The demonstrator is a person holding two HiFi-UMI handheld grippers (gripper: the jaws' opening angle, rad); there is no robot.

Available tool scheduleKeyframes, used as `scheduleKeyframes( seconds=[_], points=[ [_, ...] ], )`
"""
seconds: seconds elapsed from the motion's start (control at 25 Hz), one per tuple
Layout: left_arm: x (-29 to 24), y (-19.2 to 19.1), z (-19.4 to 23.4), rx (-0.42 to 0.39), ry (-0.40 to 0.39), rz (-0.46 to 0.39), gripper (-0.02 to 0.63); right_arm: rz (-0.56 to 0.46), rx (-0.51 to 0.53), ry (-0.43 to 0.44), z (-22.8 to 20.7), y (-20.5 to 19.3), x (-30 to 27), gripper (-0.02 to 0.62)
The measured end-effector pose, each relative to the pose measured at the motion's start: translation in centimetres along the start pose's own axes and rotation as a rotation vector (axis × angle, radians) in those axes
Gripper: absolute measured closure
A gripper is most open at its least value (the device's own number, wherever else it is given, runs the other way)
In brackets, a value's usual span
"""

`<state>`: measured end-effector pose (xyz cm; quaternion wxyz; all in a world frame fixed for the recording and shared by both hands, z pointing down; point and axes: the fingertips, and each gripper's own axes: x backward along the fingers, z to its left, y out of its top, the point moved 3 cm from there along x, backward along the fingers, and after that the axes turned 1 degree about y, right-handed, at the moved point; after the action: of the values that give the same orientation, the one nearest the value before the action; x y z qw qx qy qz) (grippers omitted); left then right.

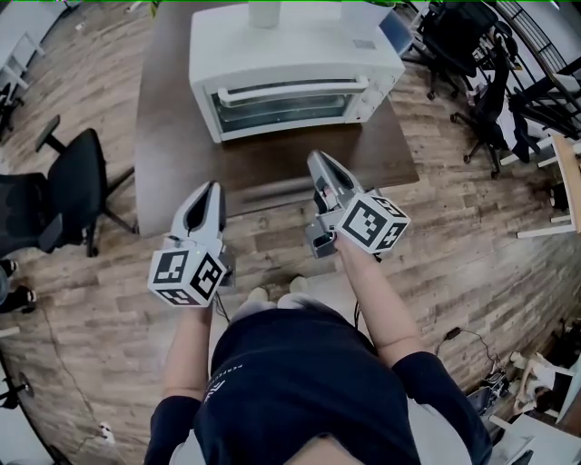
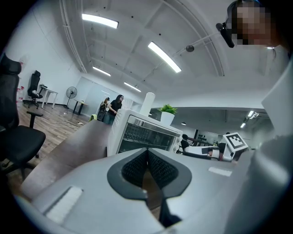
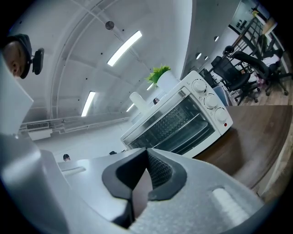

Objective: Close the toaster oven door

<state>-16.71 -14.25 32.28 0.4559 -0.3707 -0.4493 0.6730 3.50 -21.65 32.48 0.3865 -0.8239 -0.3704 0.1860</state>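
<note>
A white toaster oven [image 1: 290,68] stands at the back of a dark brown table [image 1: 177,136], its glass door [image 1: 289,102] shut upright with the handle bar across the top. The oven [image 2: 146,132] also shows ahead in the left gripper view, and the same oven [image 3: 183,121] in the right gripper view. My left gripper [image 1: 209,192] hovers over the table's front edge, jaws shut and empty. My right gripper [image 1: 320,163] hangs above the table's front part, short of the oven, jaws shut with nothing between them.
A black office chair [image 1: 68,195] stands left of the table. More black chairs [image 1: 472,54] crowd the right rear. A white cylinder [image 1: 265,11] and a potted plant [image 3: 159,73] sit on top of the oven. Wooden floor [image 1: 472,236] surrounds the table.
</note>
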Motion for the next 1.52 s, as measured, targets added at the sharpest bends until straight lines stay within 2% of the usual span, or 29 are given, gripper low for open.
scheduleKeyframes(
  seconds=[0.32, 0.84, 1.52],
  points=[
    [-0.3, -0.9, -0.6, -0.028, -0.044, 0.058, 0.604, 0.038, 0.047, -0.068, 0.0, -1.7, 2.2, 0.594],
    [0.0, -1.9, -1.0, 0.008, -0.087, 0.095, 0.604, 0.066, 0.082, -0.155, -0.4, -3.8, 5.0, 0.595],
    [0.3, -1.8, -0.4, 0.01, -0.081, 0.104, 0.604, 0.086, 0.081, -0.154, 0.0, -4.2, 4.7, 0.595]
  ],
)
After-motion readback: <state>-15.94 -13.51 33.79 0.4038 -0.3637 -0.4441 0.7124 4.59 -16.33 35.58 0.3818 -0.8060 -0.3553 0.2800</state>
